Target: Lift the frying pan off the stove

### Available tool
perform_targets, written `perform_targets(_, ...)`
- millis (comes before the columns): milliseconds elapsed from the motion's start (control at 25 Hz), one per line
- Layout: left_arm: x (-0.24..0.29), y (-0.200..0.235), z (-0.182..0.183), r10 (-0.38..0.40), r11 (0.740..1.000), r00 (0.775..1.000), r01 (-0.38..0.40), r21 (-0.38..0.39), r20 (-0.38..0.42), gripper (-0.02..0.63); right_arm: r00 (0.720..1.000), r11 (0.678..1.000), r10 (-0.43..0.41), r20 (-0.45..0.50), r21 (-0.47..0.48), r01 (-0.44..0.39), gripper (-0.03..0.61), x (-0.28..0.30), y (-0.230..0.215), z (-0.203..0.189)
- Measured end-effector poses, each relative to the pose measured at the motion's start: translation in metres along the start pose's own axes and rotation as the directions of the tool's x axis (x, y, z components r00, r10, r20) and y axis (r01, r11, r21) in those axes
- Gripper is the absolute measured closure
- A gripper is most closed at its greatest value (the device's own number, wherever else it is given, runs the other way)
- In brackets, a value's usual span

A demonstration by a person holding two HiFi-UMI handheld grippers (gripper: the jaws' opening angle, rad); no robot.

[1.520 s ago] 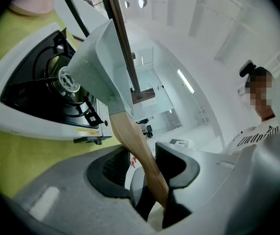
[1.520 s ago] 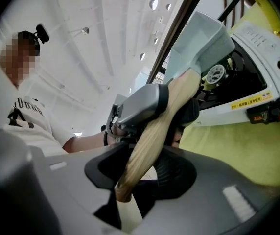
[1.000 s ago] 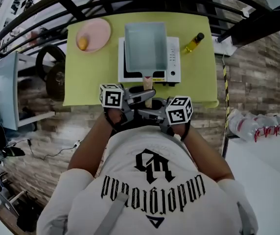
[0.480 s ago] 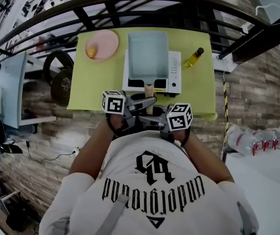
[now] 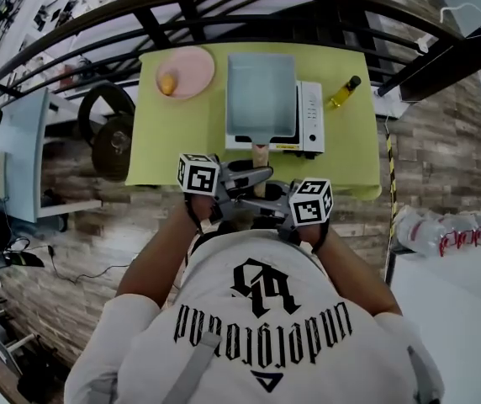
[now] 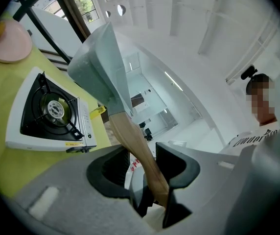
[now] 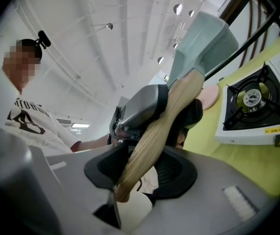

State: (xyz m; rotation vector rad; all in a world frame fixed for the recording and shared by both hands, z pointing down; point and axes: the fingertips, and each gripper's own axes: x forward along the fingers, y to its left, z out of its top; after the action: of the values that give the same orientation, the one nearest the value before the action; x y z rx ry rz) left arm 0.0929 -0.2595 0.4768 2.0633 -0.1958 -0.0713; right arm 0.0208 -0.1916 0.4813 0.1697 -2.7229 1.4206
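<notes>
Frying pan [image 5: 261,91] higher, stove [image 5: 312,118] mostly beneath

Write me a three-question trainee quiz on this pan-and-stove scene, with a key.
1. True or false: the frying pan rests on the stove.
2. The left gripper and the right gripper are both shut on: A) the pan's wooden handle, B) the pan's rim, C) the stove's knob.
3. In the head view, on which side of the stove does the pink plate lie?
Key: 1 false, the pan is held clear of the stove; 2 A; 3 left.
</notes>
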Motion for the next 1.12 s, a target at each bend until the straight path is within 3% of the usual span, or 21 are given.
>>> perform_targets(720, -0.123, -0.062, -0.091, -0.127, 0.991, 0.985, 0.132, 0.034, -0.117, 0.433, 0.986, 0.992, -0.115, 0.118, -0.032, 0.120, 0.419, 0.102, 0.086, -0.089)
perform_targets(1120, -0.125, -0.090, -0.134, -0.147, 0.988, 0.979, 0.153, 0.035, -0.142, 0.430, 0.983, 0.990, -0.133, 0.123, -0.024, 0.137, 0.419, 0.094, 0.117, -0.127)
